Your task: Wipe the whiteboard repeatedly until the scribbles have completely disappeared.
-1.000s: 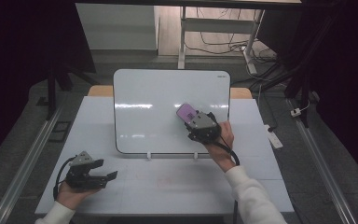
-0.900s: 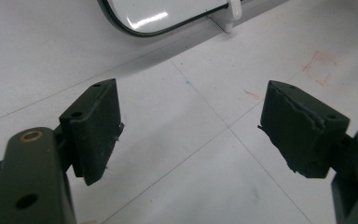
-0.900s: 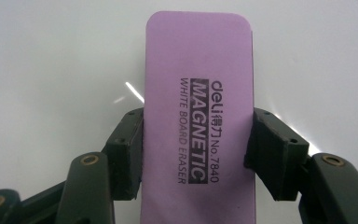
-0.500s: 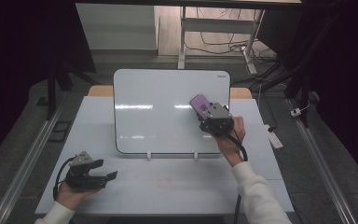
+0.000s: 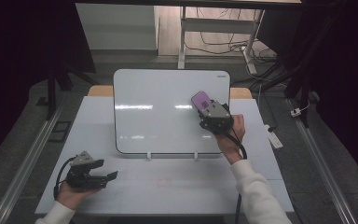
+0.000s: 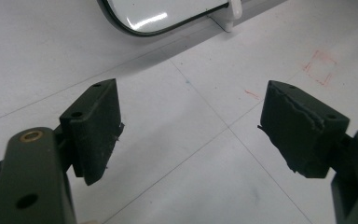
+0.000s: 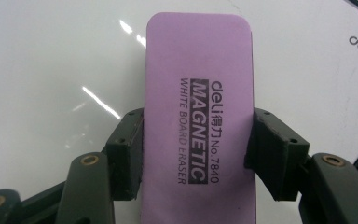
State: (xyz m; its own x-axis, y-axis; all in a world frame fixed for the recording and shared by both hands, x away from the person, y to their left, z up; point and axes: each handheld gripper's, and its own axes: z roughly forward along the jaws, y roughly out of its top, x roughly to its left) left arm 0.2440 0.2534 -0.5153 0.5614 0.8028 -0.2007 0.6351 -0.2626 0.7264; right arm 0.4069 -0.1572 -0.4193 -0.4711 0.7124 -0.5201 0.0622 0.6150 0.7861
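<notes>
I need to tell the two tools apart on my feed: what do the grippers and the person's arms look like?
Both are alike: the left gripper and right gripper are matt black, each with a grey three-cornered plate on top and a black cable trailing back. Their jaws are blocky dark pads with small screw holes, on arms with brass-coloured pivots; the left gripper's pads look chipped and worn. The person wears white long sleeves.
</notes>
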